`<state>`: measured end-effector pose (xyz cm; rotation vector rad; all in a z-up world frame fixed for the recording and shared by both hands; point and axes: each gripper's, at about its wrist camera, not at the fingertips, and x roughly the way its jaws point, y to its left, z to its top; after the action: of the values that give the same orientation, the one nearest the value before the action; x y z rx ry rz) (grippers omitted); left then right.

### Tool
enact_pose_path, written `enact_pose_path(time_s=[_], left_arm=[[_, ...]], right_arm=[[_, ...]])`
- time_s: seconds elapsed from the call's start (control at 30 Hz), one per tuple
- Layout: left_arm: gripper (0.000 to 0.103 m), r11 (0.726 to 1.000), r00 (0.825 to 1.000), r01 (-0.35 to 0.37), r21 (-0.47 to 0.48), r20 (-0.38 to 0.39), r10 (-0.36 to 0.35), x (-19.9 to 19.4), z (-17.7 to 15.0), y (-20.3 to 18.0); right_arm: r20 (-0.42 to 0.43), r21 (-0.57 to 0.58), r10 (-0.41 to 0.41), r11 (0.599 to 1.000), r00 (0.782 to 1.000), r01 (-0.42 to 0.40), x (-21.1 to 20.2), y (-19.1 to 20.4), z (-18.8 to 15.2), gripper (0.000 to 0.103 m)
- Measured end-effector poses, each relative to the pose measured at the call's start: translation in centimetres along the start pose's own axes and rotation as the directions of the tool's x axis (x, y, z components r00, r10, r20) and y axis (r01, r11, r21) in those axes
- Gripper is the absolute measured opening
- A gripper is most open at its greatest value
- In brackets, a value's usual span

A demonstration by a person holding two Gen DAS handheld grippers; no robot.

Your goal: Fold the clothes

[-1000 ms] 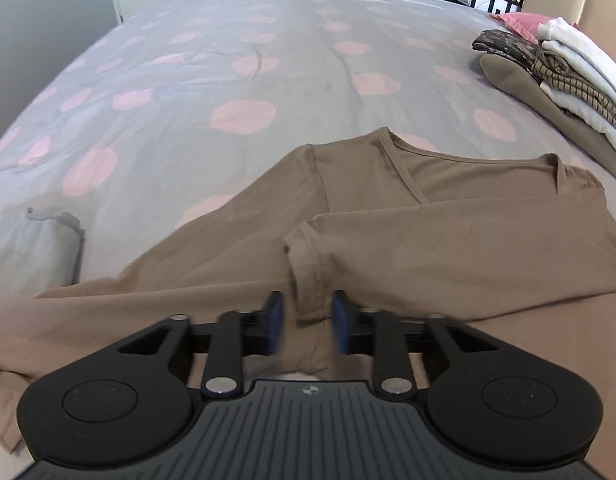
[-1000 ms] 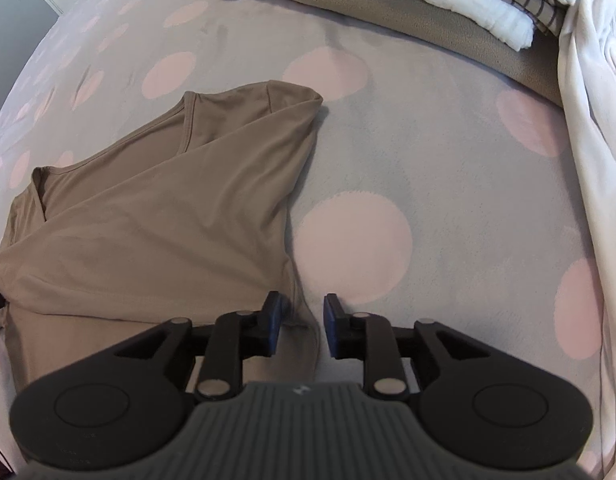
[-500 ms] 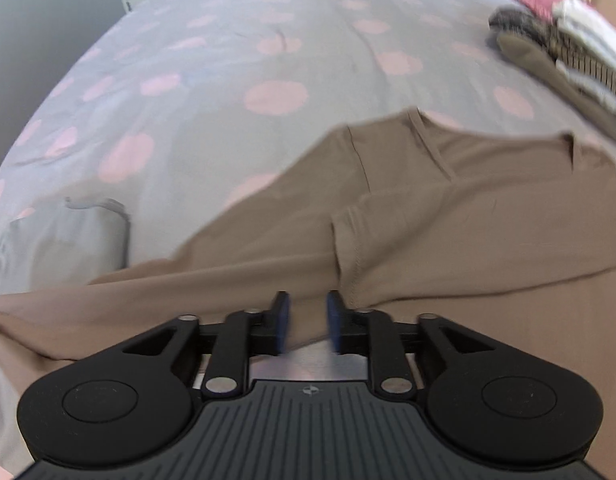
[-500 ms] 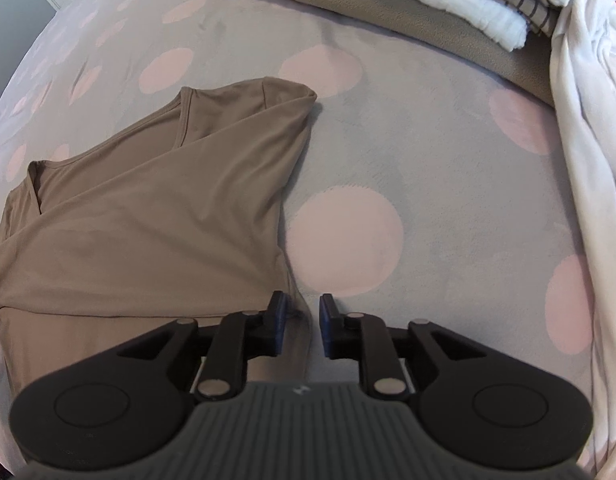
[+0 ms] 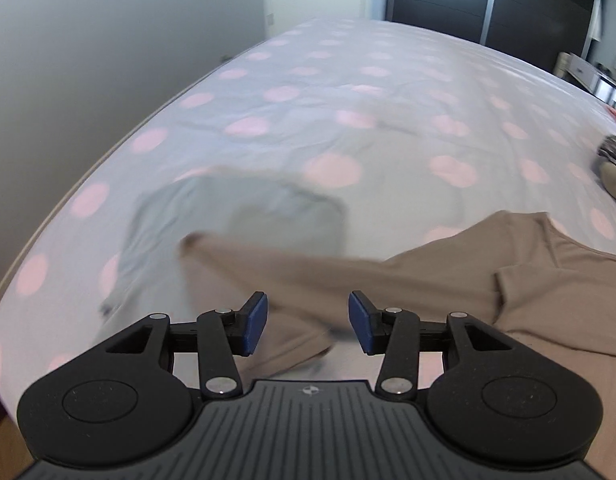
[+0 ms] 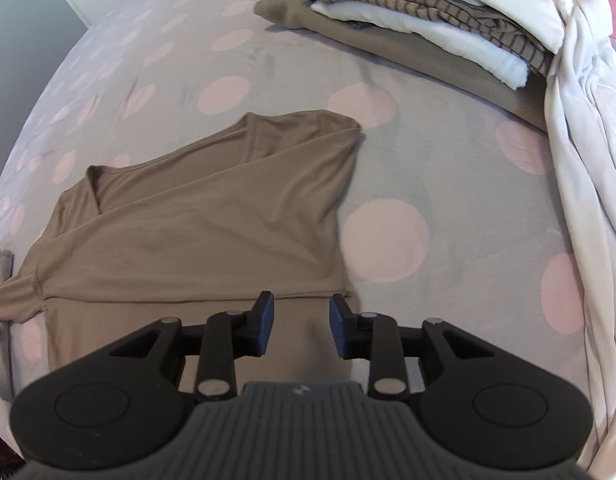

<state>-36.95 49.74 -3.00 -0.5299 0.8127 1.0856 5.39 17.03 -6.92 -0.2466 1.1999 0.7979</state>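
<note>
Bed cover: a grey bedspread with pale pink round spots [image 6: 448, 168] carries everything seen.
Task garment: a light brown long-sleeved jersey top with a V neck [image 6: 204, 240] lies flat on the bed near its near edge, one sleeve folded across the chest; its neck points toward the far side of the bed.
Loose sleeve: in the left wrist view the brown top [image 5: 508, 280] reaches in from the right, and one sleeve stretches left over a pale grey folded cloth [image 5: 244, 216]; that part is blurred.
Left tongs [image 5: 308, 320]: released, the blue pads well apart after just widening; brown sleeve fabric shows in the gap below them, with no pad pressing on it.
Right tongs [image 6: 301, 320]: released too, having just spread; they hang over the lower body of the top, close to its right side edge, with nothing clamped.
Stack: folded clothes of brown, white and brown-striped fabric [image 6: 408, 28] sit near the far right part of the bed, well apart from the top.
White cloth: a crumpled white sheet [image 6: 580, 160] runs down the bed's right edge, beside the stack.
</note>
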Motion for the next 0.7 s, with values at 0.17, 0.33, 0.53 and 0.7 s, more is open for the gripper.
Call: enact_pose_path(time_s=[0.17,0.33,0.53,0.7], left_arm=[[0.047,0.997,1.000,0.015,-0.073,-0.012,-0.016,0.6,-1.3,2.2],[0.050,0.982,1.000,0.028,-0.186,-0.006,-0.030,2.1,-1.5,3.2],[0.001,0.963,0.998,-0.012,-0.270,-0.061,-0.005,3.9,-1.2,4.2],[0.000,0.962,0.996,0.024,-0.272,0.085,-0.001,0.2,0.0,4.0]], right_arm=[[-0.005,-0.022,0.014,1.000,1.000,-0.014,-0.5,1.8,-0.9,0.035],[-0.007,-0.040,0.022,0.999,1.000,-0.022,-0.6,3.5,-1.7,0.036],[-0.001,-0.072,-0.002,0.997,1.000,0.002,-0.5,4.6,-2.0,0.036],[-0.009,-0.064,-0.009,0.998,1.000,0.008,0.1,4.5,-1.6,0.036]])
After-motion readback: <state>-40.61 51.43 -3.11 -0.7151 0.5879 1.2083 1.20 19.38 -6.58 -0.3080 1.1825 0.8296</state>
